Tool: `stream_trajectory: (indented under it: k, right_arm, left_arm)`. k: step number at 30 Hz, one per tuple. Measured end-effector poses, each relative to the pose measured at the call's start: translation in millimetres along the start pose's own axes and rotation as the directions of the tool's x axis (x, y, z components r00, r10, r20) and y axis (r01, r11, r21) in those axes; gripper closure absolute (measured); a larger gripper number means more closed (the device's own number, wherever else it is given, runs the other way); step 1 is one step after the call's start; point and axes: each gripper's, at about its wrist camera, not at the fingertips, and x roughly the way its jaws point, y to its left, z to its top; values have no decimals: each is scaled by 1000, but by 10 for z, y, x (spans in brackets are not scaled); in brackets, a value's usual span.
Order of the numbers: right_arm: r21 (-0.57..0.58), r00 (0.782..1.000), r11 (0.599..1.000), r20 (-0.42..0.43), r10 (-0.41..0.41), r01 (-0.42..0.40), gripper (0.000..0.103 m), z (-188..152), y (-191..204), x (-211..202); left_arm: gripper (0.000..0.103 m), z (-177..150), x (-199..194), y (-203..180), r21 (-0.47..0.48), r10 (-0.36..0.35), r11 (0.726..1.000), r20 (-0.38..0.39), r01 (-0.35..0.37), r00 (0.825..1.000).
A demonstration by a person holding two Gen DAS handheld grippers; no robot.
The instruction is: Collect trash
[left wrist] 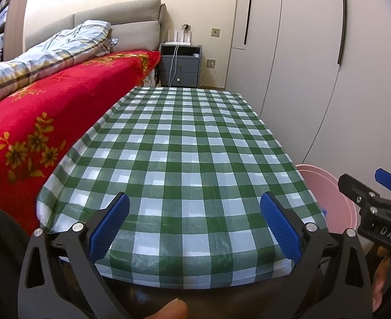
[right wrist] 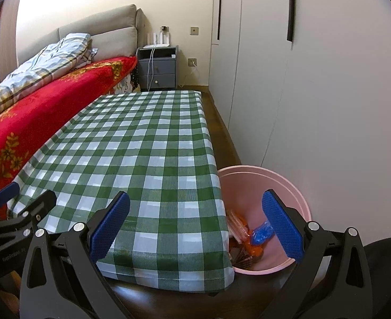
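Both tongs, left (left wrist: 194, 222) & right (right wrist: 195, 223), are spread wide, empty. Table (right wrist: 142, 143) bare. Wrappers (right wrist: 246, 239) in pink bin (right wrist: 299, 194) by right edge: prob. light, crinkly, slippery; pinch an edge.

The left gripper (left wrist: 194, 226) hovers over the near end of the bench (left wrist: 184, 143), jaws spread wide and empty. The right gripper (right wrist: 195, 226) hangs level with it, over the bench's near right corner, jaws equally wide with nothing between them. A fingertip (left wrist: 173, 309) shows under the left gripper.
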Motion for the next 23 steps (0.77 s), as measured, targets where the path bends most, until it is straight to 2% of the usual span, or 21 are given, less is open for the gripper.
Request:
stream_trajectory:
  k: [9, 14, 23]
  right_arm:
    - [-24, 999, 999, 26, -34, 35, 5, -9, -7, -28]
    - [-30, 1000, 999, 27, -15, 15, 5, -11, -8, -23]
    - [-45, 1000, 999, 21, -12, 13, 5, -27, 22, -6]
  left_arm:
    - [8, -17, 3, 9, -5, -13, 1000, 11, 13, 1000]
    - [8, -25, 3, -22, 8, -24, 1000, 7, 24, 1000]
    - [8, -28, 72, 16, -4, 22, 1000, -26, -22, 999]
